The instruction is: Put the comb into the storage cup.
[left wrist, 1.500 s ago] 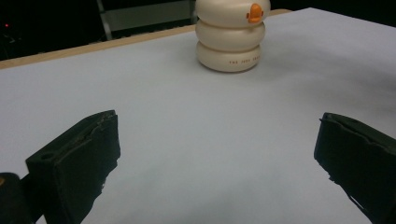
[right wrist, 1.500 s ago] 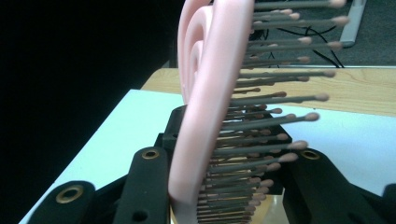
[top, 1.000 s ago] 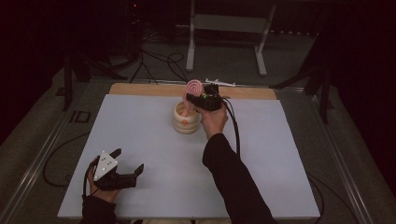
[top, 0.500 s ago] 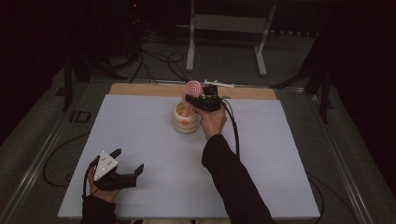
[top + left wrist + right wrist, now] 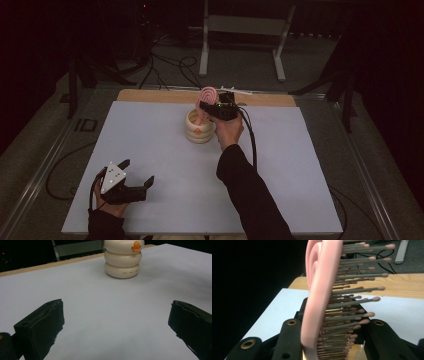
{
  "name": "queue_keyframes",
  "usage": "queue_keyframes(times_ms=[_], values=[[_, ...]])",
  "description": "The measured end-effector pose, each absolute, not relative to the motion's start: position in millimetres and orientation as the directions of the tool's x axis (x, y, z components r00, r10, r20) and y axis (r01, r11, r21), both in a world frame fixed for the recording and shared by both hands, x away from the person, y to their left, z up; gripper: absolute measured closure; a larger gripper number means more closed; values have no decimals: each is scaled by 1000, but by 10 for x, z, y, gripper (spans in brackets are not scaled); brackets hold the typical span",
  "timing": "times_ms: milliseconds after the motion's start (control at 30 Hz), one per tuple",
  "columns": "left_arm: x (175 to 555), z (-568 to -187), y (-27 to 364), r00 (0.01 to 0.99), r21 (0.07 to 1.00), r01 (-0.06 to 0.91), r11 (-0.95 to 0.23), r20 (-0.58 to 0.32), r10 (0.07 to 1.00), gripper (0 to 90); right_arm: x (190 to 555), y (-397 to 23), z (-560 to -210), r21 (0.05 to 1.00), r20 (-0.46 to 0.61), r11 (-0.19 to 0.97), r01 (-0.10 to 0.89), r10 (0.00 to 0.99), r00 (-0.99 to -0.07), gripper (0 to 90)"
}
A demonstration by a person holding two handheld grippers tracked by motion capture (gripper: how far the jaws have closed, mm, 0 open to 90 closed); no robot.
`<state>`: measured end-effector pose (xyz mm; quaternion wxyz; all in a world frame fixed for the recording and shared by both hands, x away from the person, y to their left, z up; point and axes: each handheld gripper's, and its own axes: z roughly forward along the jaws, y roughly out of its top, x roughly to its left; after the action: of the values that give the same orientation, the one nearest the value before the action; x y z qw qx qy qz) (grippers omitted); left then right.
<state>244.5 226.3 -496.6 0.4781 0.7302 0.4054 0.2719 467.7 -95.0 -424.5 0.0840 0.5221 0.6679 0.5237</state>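
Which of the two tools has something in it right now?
The right tool, over the cream holder, is shut on the pink hairbrush. The left tool, near the table's front edge, stands open and holds nothing.

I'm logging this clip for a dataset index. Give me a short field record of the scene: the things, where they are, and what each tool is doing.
surface: white table top with a wooden strip along its far edge
holder: cream ribbed cup with an orange mark, upright near the far middle
brush: pink hairbrush, bristled head up, handle end down at the cup's mouth
right tool: shut on the hairbrush, above the cup
left tool: open, holds nothing, low over the near left of the table
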Motion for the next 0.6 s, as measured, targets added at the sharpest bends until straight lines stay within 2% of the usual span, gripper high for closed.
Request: queue_keyframes(times_ms=[600], values=[[2445,-4967,2262,525,918,333,-216,10,851,12,4691,-1056,-4303,776,455,-117,619,784,-422,625]])
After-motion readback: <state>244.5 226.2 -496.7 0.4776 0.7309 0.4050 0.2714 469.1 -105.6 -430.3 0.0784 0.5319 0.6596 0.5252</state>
